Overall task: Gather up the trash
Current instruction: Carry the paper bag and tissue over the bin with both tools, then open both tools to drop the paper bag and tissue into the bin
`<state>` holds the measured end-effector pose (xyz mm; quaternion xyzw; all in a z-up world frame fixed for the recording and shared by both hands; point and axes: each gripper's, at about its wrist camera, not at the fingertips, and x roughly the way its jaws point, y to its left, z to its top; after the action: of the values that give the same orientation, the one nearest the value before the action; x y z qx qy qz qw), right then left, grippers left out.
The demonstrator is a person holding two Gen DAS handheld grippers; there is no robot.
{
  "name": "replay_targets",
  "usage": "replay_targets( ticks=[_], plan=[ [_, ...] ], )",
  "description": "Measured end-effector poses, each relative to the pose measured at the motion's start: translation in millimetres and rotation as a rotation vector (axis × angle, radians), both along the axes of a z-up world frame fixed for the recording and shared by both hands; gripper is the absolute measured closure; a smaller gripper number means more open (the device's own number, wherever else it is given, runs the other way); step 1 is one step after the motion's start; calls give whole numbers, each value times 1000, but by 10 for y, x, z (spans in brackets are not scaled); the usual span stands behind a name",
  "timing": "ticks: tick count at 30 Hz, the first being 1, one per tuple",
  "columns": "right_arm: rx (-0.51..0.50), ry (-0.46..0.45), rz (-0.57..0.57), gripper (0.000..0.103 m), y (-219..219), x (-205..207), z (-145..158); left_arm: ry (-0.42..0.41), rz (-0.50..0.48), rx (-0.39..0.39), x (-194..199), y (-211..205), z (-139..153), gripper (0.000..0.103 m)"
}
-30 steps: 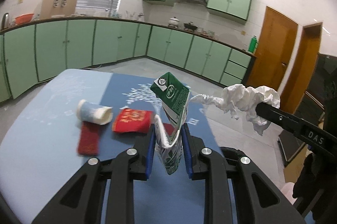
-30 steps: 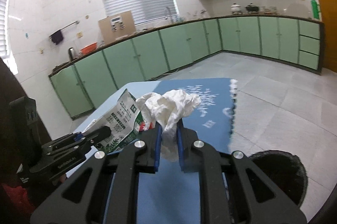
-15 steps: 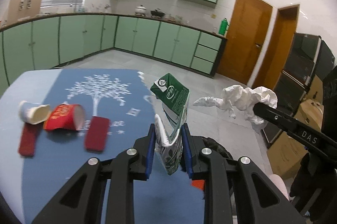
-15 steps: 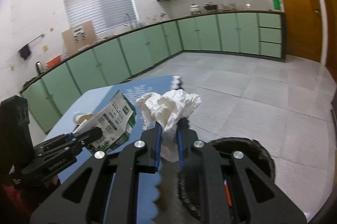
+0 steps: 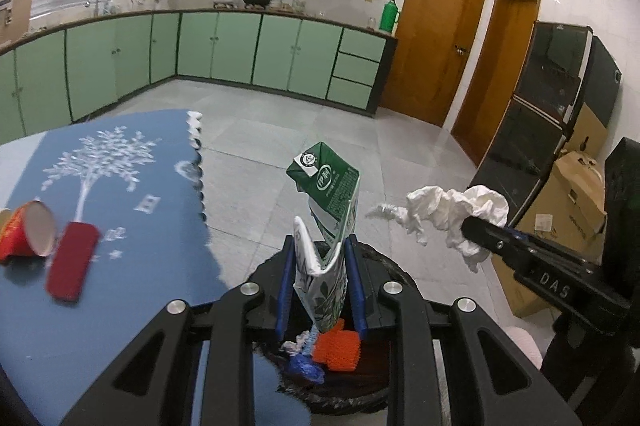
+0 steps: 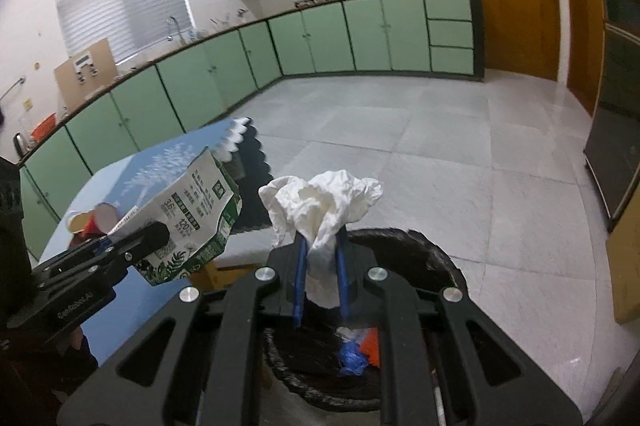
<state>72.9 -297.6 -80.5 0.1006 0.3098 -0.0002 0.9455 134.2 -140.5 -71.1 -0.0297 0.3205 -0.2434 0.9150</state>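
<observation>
Black bag-lined round bin sits below both tools. Left gripper pinches a crushed green-and-white milk carton above the bin rim; right gripper pinches a crumpled white tissue above the bin opening. Orange and blue scraps lie inside the bin.

Crushed green milk carton and crumpled tissue above bin

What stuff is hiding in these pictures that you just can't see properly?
- Black-lined round trash bin: in both wrist views, the gripper bodies cover most of it.
- Red paper cup: left wrist view, cut off by the left edge.
- Green-and-white milk carton: its small print is unreadable in both views.
</observation>
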Motion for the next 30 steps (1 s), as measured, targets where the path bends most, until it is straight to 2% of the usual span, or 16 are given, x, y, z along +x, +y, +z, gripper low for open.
replay_targets(
  ticks=[9, 14, 16, 18, 23, 25, 27, 30],
  plan=[
    [-1, 49, -46, 91, -178, 224, -268, 22, -21, 25, 214, -314, -202, 78],
    [4, 66, -66, 83, -287, 311, -348, 29, -34, 32, 316, -426, -240, 75],
    [-2, 72, -74, 72, -314, 320, -361, 32, -43, 36, 349, -468, -259, 73],
    [-5, 76, -87, 63, -340, 334, -386, 38, -49, 36, 376, -494, -271, 65],
    [-9, 79, -131, 45, -408, 308, -422, 49, -52, 29, 405, -490, -264, 61],
    [-15, 72, -158, 25, -441, 279, -422, 45, -40, 23, 397, -430, -228, 58],
    [-14, 59, -177, 16, -448, 253, -397, 34, -23, 20, 384, -338, -182, 54],
    [-9, 41, -175, 14, -385, 262, -302, 17, 7, 18, 350, -165, -99, 50]
  ],
)
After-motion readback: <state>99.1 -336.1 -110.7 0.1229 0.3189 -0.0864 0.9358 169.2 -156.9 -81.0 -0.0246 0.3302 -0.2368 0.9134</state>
